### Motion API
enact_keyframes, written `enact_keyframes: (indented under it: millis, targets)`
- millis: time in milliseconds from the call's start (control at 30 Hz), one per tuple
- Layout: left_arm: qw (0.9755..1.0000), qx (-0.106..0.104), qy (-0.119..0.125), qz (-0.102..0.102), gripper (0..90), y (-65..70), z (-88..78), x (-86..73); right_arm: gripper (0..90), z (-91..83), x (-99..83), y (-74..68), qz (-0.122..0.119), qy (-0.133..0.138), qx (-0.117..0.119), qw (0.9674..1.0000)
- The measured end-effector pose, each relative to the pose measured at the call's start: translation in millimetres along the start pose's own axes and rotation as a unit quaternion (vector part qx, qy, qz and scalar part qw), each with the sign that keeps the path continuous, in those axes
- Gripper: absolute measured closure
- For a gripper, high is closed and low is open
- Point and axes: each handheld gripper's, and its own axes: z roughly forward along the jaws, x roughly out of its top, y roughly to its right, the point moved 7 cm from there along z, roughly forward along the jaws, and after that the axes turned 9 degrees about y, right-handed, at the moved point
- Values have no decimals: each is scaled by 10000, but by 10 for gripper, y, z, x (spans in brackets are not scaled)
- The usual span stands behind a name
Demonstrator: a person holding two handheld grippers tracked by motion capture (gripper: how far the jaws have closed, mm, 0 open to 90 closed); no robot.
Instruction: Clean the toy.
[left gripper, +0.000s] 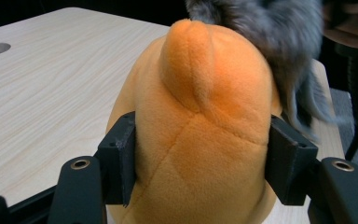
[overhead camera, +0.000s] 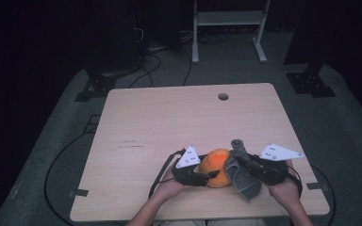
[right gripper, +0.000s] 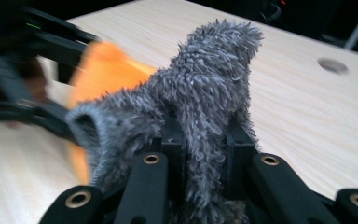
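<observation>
An orange plush toy [overhead camera: 216,165] rests on the wooden table [overhead camera: 169,122] near its front edge. My left gripper [overhead camera: 211,175] comes at it from the left, and its two black jaws press into the plush's sides [left gripper: 200,93], dented by the pads [left gripper: 119,154]. My right gripper [overhead camera: 246,161] holds a grey shaggy cloth [overhead camera: 242,181] just right of the plush, touching it. The cloth [right gripper: 209,70] stands up between the right jaws, pinched tight, with the orange plush [right gripper: 105,70] blurred behind. Grey fur [left gripper: 279,28] drapes over the plush's far side.
A round cable hole [overhead camera: 223,96] sits near the table's far edge. Beyond the table stand a white frame [overhead camera: 228,19], dark stand bases [overhead camera: 310,82] and cables [overhead camera: 148,66] on the grey floor. Bare tabletop spreads to the left and back.
</observation>
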Motion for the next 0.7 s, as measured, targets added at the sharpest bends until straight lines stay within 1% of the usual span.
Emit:
enact_keyframes:
  millis: [67, 100, 133, 167, 200, 233, 300, 367, 400, 433, 467, 533, 600, 633, 700]
  targets:
    - [9999, 71, 54, -50, 366, 5, 18, -8, 740, 25, 95, -159, -115, 134, 285, 9994]
    - [9999, 88, 60, -40, 367, 5, 18, -10, 739, 43, 135, -242, -190, 167, 416, 9988]
    - [9999, 105, 62, -70, 367, 0, 7, -10, 739, 60, 154, -285, -293, 150, 433, 9985]
    - [9999, 106, 58, -90, 368, -6, -2, -10, 738, 82, 164, -306, -446, 115, 388, 9982]
    - [9999, 92, 47, -106, 368, -12, -14, -8, 739, 82, 160, -292, -369, 120, 388, 9985]
    - [9999, 91, 38, -114, 368, -18, -21, -7, 739, 79, 145, -237, -308, 140, 347, 9988]
    - [9999, 90, 36, -94, 368, -14, -16, -4, 740, 57, 57, -76, -269, 17, 50, 9996]
    - [9999, 108, 48, -72, 368, -1, 0, -2, 740, 23, -29, 72, -41, -70, -124, 9999]
    - [9999, 126, 52, -52, 369, 6, 8, -1, 740, 11, -46, 101, 25, -83, -146, 9999]
    - [9999, 137, 61, -52, 369, 11, 15, -1, 741, 5, -33, 94, 79, -41, -110, 9999]
    - [9999, 144, 75, -58, 370, 13, 22, -2, 741, 4, -8, 72, 74, 17, -73, 9999]
    - [9998, 166, 86, -77, 371, 4, 21, -5, 740, 20, 79, -63, -47, 159, 172, 9997]
    - [9998, 170, 86, -108, 371, -7, 11, -4, 739, 50, 100, -146, -176, 179, 308, 9992]
    - [9998, 157, 76, -120, 370, -16, 2, -5, 739, 61, 85, -144, -212, 154, 290, 9992]
    - [9997, 166, 73, -162, 370, -31, -7, -6, 739, 67, 27, -63, -163, 85, 175, 9997]
